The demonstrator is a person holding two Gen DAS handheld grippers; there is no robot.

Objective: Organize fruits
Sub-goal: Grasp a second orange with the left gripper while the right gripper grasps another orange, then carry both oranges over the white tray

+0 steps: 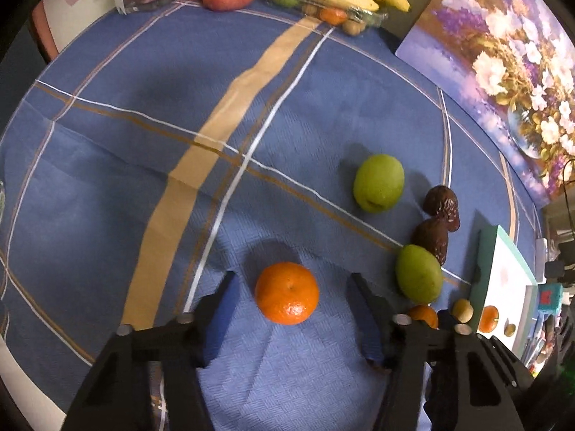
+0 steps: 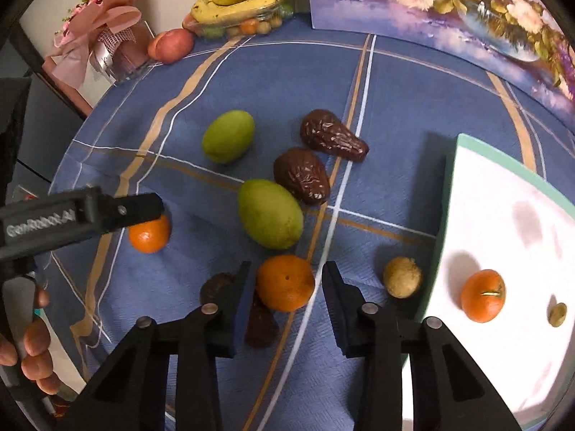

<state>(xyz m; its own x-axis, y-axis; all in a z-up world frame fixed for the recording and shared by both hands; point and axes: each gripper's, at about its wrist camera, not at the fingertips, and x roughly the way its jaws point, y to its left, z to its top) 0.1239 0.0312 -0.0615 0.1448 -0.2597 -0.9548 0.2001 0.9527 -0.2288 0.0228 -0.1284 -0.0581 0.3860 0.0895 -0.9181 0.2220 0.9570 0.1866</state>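
Both of my tools are out over the blue plaid cloth on the desk: my left hand-held gripper stands with its jaws spread wide around a round orange mandarin, not touching it, and my right hand-held gripper is likewise spread around a second orange mandarin, with gaps on both sides. Neither has anything gripped yet. I judge the sorting as barely begun: the white tray with a green rim at the desk's right edge holds only one orange mandarin and a small tan fruit. Left on the cloth are two green oval fruits, the other farther in, two wrinkled brown dates, a dark piece partly hidden behind my right finger, and a small round tan fruit just beside the tray. The yellow bananas and red apples sit along the far edge.
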